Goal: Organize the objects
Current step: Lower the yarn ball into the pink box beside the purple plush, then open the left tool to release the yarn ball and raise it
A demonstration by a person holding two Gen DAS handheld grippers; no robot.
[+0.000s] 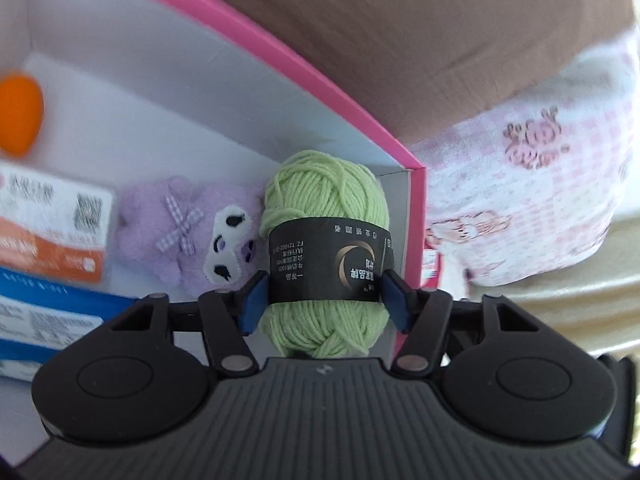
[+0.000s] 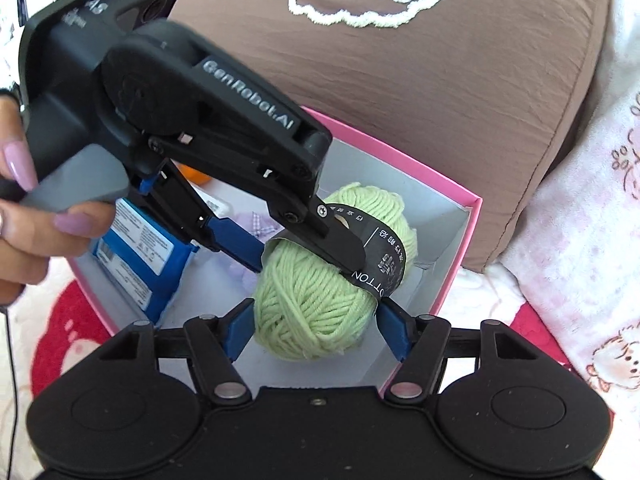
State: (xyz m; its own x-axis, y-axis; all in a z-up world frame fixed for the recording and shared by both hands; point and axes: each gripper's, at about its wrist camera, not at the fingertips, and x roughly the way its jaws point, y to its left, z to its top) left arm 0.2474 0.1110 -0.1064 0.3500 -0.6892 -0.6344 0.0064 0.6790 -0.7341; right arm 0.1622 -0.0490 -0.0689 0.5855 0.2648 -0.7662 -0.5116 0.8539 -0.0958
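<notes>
A light green yarn ball with a black paper band sits in the near right corner of a pink box with a white inside. My left gripper is shut on the yarn ball, its blue pads pressing the band. In the right wrist view the left gripper reaches in from the upper left and holds the yarn ball. My right gripper is open, its blue fingers either side of the yarn's near end; contact is unclear.
In the box lie a purple plush toy, an orange round object, an orange-and-white card packet and a blue packet. A brown cushion lies behind the box. Pink patterned bedding surrounds it.
</notes>
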